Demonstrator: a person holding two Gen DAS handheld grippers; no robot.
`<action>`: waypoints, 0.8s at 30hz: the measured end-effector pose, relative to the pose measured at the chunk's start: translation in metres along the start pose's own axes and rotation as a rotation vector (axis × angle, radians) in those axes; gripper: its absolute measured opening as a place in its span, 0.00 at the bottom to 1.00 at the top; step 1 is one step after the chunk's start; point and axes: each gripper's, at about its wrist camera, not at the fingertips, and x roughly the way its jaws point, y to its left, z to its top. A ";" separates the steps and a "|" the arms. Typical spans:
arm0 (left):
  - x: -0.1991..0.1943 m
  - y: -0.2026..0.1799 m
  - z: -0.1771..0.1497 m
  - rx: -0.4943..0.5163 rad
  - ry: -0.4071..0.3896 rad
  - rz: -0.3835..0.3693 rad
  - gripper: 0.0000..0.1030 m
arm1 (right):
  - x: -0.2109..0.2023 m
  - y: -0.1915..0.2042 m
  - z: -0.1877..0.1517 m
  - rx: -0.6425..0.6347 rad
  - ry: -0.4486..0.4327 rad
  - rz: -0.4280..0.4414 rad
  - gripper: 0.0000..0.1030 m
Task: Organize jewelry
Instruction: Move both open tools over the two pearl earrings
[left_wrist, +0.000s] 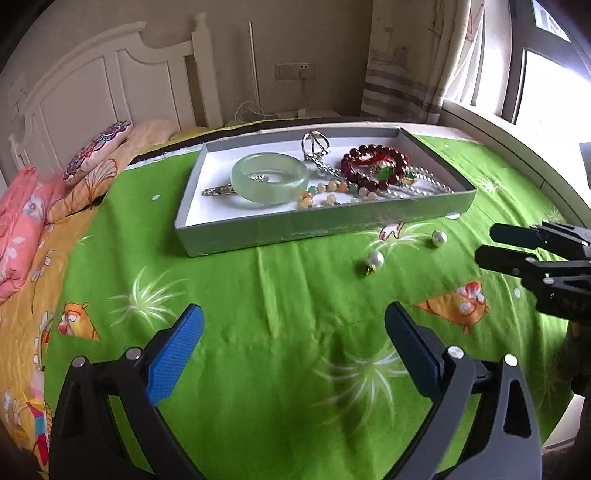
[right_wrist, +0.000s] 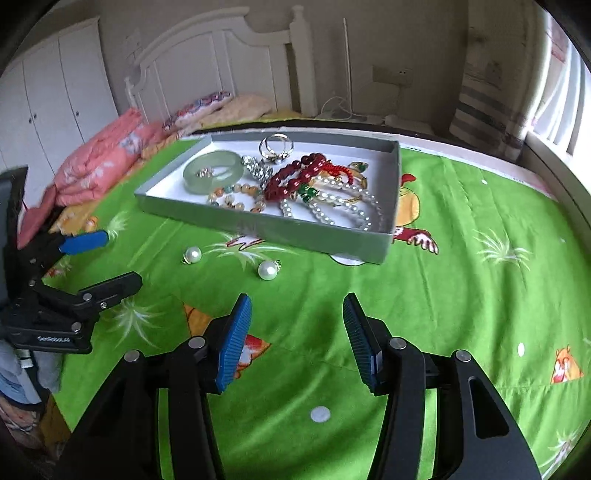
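Note:
A grey box tray (left_wrist: 280, 230) (right_wrist: 295, 232) lies on the green bedsheet. It holds a pale green jade bangle (left_wrist: 269, 177) (right_wrist: 212, 170), a dark red bead bracelet (left_wrist: 373, 164) (right_wrist: 295, 177), a white pearl strand (right_wrist: 343, 210), a pastel bead bracelet (right_wrist: 236, 195) and silver rings (left_wrist: 314, 144) (right_wrist: 275, 146). Two pearl earrings lie on the sheet in front of the tray (left_wrist: 375, 260) (left_wrist: 439, 238) (right_wrist: 192, 254) (right_wrist: 267, 269). My left gripper (left_wrist: 293, 317) (right_wrist: 118, 258) is open and empty. My right gripper (right_wrist: 297, 310) (left_wrist: 485, 243) is open and empty, just short of the pearls.
Pink and patterned quilts and pillows (left_wrist: 22, 221) (right_wrist: 99, 166) are piled at the left by the white headboard (left_wrist: 110, 74). A window and curtain (left_wrist: 443, 74) are at the right. The bed's edge runs along the far right.

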 end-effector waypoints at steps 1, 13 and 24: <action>0.002 -0.001 -0.001 0.006 0.011 -0.002 0.95 | 0.004 0.003 0.001 -0.005 0.011 -0.007 0.49; 0.001 -0.001 0.001 -0.002 0.005 -0.025 0.95 | 0.030 0.019 0.017 -0.039 0.063 -0.046 0.49; 0.007 -0.002 0.001 -0.004 0.033 -0.049 0.95 | 0.039 0.022 0.023 -0.054 0.061 -0.051 0.45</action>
